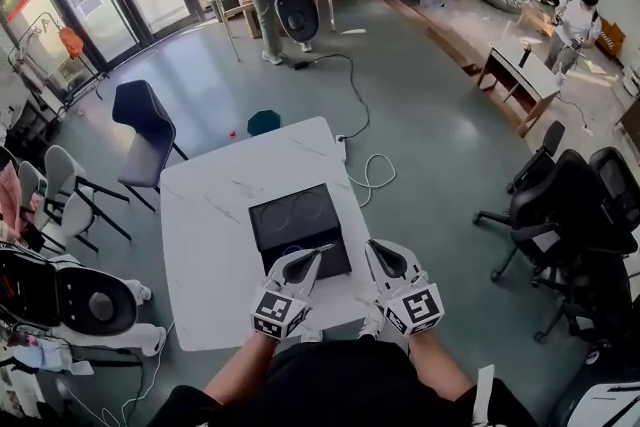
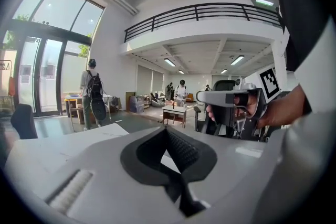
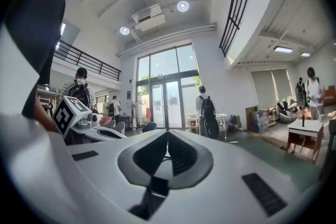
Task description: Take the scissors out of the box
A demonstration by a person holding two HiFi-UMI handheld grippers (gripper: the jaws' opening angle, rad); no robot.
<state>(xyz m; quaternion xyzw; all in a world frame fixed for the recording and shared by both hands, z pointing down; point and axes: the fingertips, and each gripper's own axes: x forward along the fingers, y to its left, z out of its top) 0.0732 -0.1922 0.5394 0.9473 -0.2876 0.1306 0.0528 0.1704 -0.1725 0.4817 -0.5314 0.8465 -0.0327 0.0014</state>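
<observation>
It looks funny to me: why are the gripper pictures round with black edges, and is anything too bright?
Left gripper view: a wide lens bends the room, black ring outside, glass doors glow white. Right gripper view: same ring, ceiling light flares. Head view: table edges bow slightly, daylight even.

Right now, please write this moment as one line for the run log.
left gripper: shut, empty | right gripper: shut, empty | box: on white table, before both grippers | scissors: not visible
</observation>
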